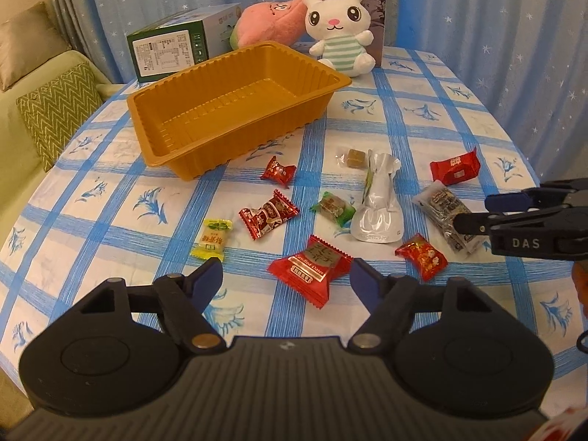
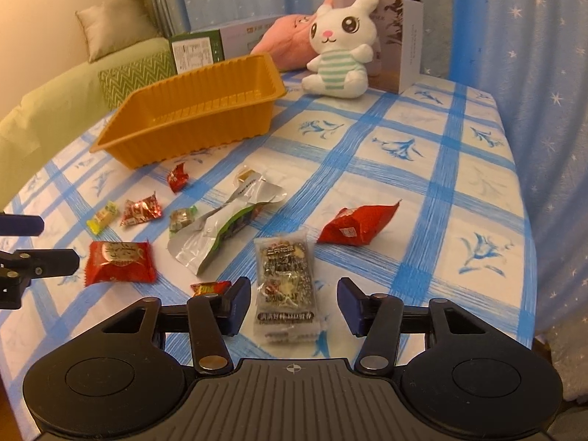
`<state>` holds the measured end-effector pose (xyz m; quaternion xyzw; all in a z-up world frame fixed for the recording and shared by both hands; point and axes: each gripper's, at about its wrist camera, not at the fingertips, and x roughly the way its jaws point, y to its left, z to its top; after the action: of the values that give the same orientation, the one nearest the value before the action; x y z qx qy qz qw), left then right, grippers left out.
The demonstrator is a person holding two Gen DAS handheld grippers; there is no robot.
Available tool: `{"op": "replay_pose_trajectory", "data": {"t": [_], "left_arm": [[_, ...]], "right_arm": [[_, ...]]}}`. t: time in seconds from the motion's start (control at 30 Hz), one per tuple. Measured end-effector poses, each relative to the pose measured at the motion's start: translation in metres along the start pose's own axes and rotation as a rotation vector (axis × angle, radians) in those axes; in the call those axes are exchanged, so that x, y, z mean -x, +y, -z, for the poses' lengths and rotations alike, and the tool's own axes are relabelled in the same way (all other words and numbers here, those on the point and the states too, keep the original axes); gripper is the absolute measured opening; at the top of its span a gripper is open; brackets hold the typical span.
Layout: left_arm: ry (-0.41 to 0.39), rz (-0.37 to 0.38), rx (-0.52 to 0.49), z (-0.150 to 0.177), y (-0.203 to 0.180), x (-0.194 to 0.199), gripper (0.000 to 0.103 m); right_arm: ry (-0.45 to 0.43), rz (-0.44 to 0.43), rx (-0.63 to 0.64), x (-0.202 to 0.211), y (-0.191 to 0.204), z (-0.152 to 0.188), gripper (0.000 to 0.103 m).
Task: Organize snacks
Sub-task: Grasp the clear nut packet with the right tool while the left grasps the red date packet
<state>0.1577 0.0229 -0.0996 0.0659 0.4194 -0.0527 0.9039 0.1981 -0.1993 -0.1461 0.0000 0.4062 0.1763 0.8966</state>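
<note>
Left gripper (image 1: 286,281): open, astride red packet (image 1: 310,270) on the surface.
Right gripper (image 2: 294,303): open — over clear nut pack (image 2: 286,288).
Handling: light, crinkly, slippery — pinch mid-body.
Tray (image 1: 176,161): empty.

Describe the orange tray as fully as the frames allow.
The tray is a rectangular tub of thin orange-brown plastic with ribbed walls, a flat flared rim and a ridged floor. It sits upright and empty on the checked tablecloth, at an angle to the table edge, in front of a green box and left of a plush rabbit. The snacks lie loose in front of it; none touches it, nor does either gripper.
</note>
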Motion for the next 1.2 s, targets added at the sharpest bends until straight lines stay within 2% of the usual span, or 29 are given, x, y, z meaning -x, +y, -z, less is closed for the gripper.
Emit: {"op": "replay_pose_trajectory", "data": {"t": [0.33, 0.43, 0.77, 0.97, 1.13, 1.2], "left_arm": [[0.012, 0.017, -0.096, -0.007, -0.008, -0.02, 0.07], [0.014, 0.025, -0.122, -0.008, -0.009, -0.025, 0.07], [0.047, 0.056, -0.243, -0.011, -0.017, -0.047, 0.07], [0.077, 0.068, -0.294, -0.011, -0.022, -0.061, 0.064], [0.099, 0.087, -0.281, -0.009, -0.022, -0.065, 0.046], [0.104, 0.087, -0.271, -0.007, -0.023, -0.064, 0.044]], "right_arm": [[0.038, 0.007, 0.034, -0.029, 0.004, -0.006, 0.046], [0.039, 0.011, 0.05, -0.033, 0.007, -0.007, 0.041], [0.04, 0.03, 0.098, -0.035, 0.01, -0.008, 0.038], [0.042, 0.018, 0.055, -0.024, 0.001, -0.004, 0.037], [0.058, 0.019, 0.045, -0.016, -0.006, 0.002, 0.037], [0.067, 0.016, 0.043, -0.014, -0.01, 0.005, 0.038]]}}
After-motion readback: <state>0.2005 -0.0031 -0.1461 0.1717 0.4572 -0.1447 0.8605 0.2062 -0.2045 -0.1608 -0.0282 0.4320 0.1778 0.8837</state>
